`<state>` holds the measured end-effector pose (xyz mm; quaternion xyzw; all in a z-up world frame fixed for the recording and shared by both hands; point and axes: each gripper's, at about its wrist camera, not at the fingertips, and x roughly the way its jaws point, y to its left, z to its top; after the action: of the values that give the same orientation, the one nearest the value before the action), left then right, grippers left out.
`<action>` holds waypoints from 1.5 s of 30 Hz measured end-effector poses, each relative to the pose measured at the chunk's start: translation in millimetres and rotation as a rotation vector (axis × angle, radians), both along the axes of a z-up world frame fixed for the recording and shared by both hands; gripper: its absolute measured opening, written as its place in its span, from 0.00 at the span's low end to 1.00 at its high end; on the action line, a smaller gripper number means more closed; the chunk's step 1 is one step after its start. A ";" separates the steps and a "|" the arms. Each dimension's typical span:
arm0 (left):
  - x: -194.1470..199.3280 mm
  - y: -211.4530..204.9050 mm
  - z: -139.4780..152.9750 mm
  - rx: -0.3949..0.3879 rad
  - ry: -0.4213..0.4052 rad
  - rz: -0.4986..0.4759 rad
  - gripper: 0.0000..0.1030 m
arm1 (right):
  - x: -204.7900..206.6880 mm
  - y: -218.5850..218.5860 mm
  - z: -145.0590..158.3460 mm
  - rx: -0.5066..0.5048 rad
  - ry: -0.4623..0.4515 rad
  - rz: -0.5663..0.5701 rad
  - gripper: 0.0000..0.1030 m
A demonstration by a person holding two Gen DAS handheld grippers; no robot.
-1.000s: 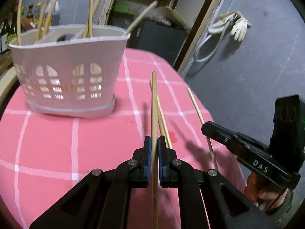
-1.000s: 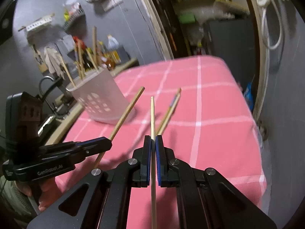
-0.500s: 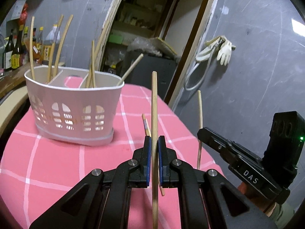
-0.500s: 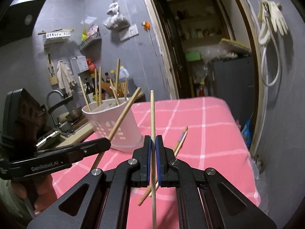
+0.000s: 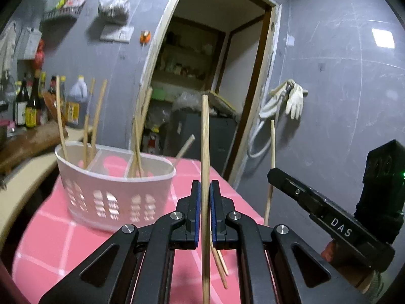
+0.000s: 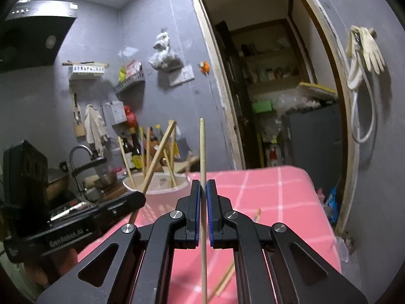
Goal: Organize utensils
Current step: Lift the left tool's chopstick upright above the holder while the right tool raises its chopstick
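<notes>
Clamping one chopstick [image 5: 205, 136] each, both grippers [image 5: 204, 190] hold them upright, probably for dropping into the basket [image 5: 114, 190].

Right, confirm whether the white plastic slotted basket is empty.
No, the white plastic slotted basket already holds several wooden chopsticks standing in its compartments.

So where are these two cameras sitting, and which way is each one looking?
Left wrist: rides the left gripper, shut on a chopstick, facing the white basket; right gripper alongside.
Right wrist: rides the right gripper, pinching its chopstick, facing the doorway; left gripper alongside.
Shared: basket, pink tablecloth, doorway.
</notes>
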<state>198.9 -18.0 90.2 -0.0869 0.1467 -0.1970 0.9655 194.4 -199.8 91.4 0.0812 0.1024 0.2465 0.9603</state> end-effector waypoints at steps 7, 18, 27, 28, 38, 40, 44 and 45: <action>7.7 23.8 19.2 -0.001 -0.092 0.060 0.05 | 12.3 27.6 27.7 0.019 -0.089 0.039 0.03; 44.5 92.3 55.7 -0.059 -0.208 0.190 0.05 | 54.7 66.0 65.1 0.104 -0.200 0.086 0.03; 84.0 133.1 48.1 -0.117 -0.269 0.299 0.05 | 85.6 89.8 43.8 0.105 -0.259 0.005 0.03; 86.6 133.3 47.0 -0.112 -0.277 0.305 0.05 | 86.5 92.0 40.8 0.095 -0.268 -0.006 0.03; 100.5 134.5 28.0 -0.115 -0.335 0.380 0.05 | 101.6 94.1 22.5 0.082 -0.266 -0.020 0.03; 103.2 134.8 23.7 -0.112 -0.333 0.387 0.05 | 104.8 96.6 19.5 0.081 -0.257 -0.012 0.03; 109.1 133.9 15.1 -0.110 -0.313 0.384 0.05 | 107.5 101.5 12.9 0.063 -0.253 -0.006 0.03; 110.4 134.6 13.8 -0.110 -0.310 0.383 0.05 | 108.1 102.7 11.4 0.059 -0.251 -0.006 0.03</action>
<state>309.2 116.6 104.0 -0.1343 -0.0331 -0.0293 0.9900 302.5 -97.1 102.8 0.0784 -0.0260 0.2548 0.9635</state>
